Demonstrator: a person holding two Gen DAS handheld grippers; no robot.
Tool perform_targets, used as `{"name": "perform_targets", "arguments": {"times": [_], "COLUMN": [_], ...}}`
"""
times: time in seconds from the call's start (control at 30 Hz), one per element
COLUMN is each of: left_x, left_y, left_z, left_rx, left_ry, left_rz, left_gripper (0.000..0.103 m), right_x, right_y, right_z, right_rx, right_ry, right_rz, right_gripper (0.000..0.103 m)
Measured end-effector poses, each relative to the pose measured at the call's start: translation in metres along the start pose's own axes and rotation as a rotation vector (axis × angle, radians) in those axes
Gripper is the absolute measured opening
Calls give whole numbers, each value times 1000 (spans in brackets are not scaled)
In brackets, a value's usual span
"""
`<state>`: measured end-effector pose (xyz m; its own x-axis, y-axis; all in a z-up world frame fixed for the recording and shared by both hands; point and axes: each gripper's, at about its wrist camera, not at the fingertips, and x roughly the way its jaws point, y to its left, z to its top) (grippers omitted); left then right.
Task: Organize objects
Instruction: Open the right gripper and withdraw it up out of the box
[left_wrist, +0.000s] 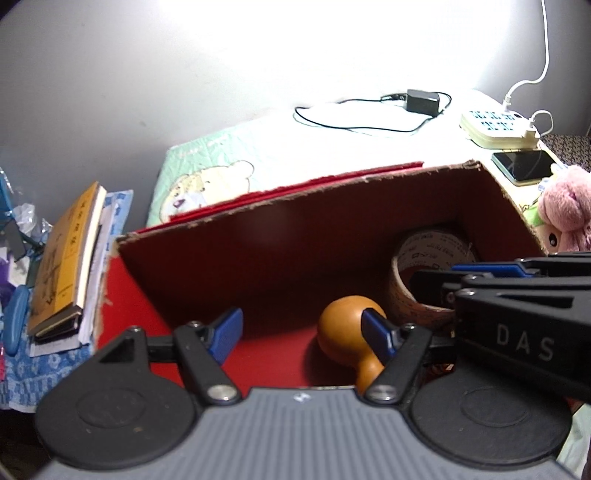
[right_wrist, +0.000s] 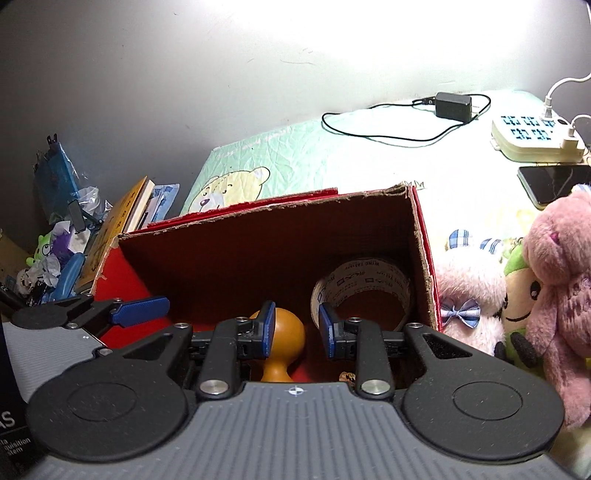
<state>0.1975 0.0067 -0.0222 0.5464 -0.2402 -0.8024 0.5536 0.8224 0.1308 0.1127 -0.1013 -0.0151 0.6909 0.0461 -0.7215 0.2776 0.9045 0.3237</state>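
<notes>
A red cardboard box (left_wrist: 258, 266) stands open on the bed; it also shows in the right wrist view (right_wrist: 236, 254). Inside lie an orange wooden gourd (left_wrist: 343, 325), (right_wrist: 286, 332) and a roll of printed tape (left_wrist: 417, 266), (right_wrist: 364, 288). My left gripper (left_wrist: 303, 332) is open and empty over the box's near edge, its right finger in front of the gourd. My right gripper (right_wrist: 296, 330) is open and empty just right of it, over the gourd and tape; its body (left_wrist: 517, 306) shows in the left wrist view.
Pink and white plush toys (right_wrist: 546, 288) sit right of the box. A phone (right_wrist: 554, 181), a power strip (right_wrist: 532, 136) and a black charger (right_wrist: 452, 107) with cable lie behind. Books (left_wrist: 66, 258) and a clutter pile (right_wrist: 55, 251) are at the left. A wall stands behind.
</notes>
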Motion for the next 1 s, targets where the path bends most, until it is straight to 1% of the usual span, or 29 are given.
{"name": "perform_targets", "arguments": {"times": [0.07,0.23,0.4,0.47,0.57,0.6,0.8,1.0], "left_x": [-7,-26,-49,-58,-70,-74,-91,-101], "left_y": [2,4,10,11,13,13,13,11], "left_z": [-1,-9,-19,-22,-28,-30,-44,-56], "left_rx": [-10,-25,-62,-68,-68,-69,-80,-86], "left_ry": [-11,-28,-50,-63,-81,-84,-79,-67], "left_rz": [14,58,68,74,90,90,89,78], "left_gripper": [74,74,76,78,84,85,84,84], "right_x": [-8,-24,-39,-46,-56,-59,-73,-83], "right_y": [5,11,13,14,16,18,27,29], "right_z": [-2,-5,-13,-16,-22,-24,-40,-52], "right_rx": [-20,-44,-53,-55,-65,-69,-108,-104], "right_ry": [-31,-82,-117,-129,-149,-155,-184,-199], "right_rz": [-11,-20,-22,-23,-22,-21,-26,-14], "right_gripper": [33,34,35,35,35,35,35,36]}}
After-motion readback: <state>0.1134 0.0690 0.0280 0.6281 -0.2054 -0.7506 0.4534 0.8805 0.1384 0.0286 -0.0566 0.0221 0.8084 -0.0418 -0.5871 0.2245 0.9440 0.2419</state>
